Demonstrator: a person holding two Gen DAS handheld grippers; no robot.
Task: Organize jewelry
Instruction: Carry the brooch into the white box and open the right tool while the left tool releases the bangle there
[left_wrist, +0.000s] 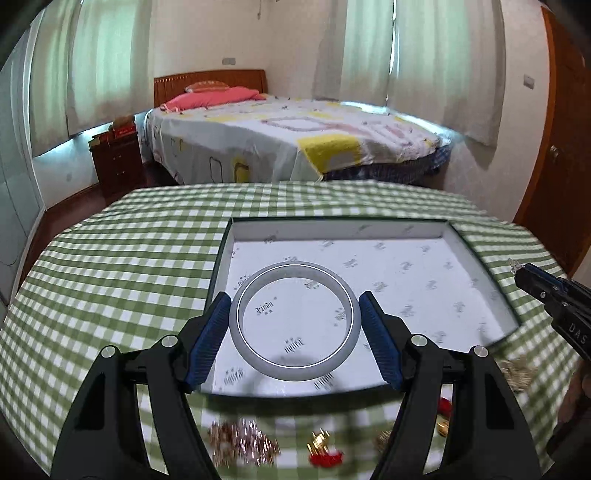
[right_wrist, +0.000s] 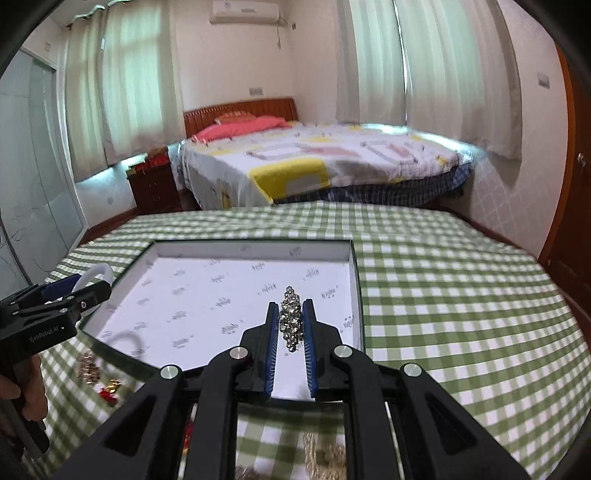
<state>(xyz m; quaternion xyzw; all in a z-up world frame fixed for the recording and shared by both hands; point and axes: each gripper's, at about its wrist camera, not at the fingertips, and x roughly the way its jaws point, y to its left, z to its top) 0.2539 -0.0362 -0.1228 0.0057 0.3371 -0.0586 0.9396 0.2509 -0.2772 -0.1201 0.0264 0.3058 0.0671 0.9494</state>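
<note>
The left gripper (left_wrist: 295, 325) has its jaws spread wide around a pale grey bangle (left_wrist: 294, 321), the blue pads pressing its 2 outer sides and holding it level above the near part of the box (left_wrist: 480, 266). From the right wrist view the same bangle (right_wrist: 96, 275) shows as a white arc poking out of the left gripper (right_wrist: 79, 291) at the box's left edge.

The right gripper (right_wrist: 291, 328) has its jaws nearly together, pinching a sparkling rhinestone piece (right_wrist: 291, 319) that stands up between the pads, over the right half of the box (right_wrist: 354, 280). In the left wrist view only the tip of that gripper (left_wrist: 519, 271) shows, with a glint of the piece (left_wrist: 514, 264) at its end, just past the box's right wall.

The box is shallow, dark-rimmed and lined with white printed paper; nothing lies on its floor. It sits on a desk (left_wrist: 110, 258) covered in green-and-white check cloth.

On the cloth near the front edge lie more pieces, blurred: a rose-gold cluster (left_wrist: 243, 443), a gold-and-red item (left_wrist: 323, 448) and a pale gold heap (left_wrist: 517, 373) to the right.

Beyond the desk stands a bed (left_wrist: 295, 136) with a patterned cover.
</note>
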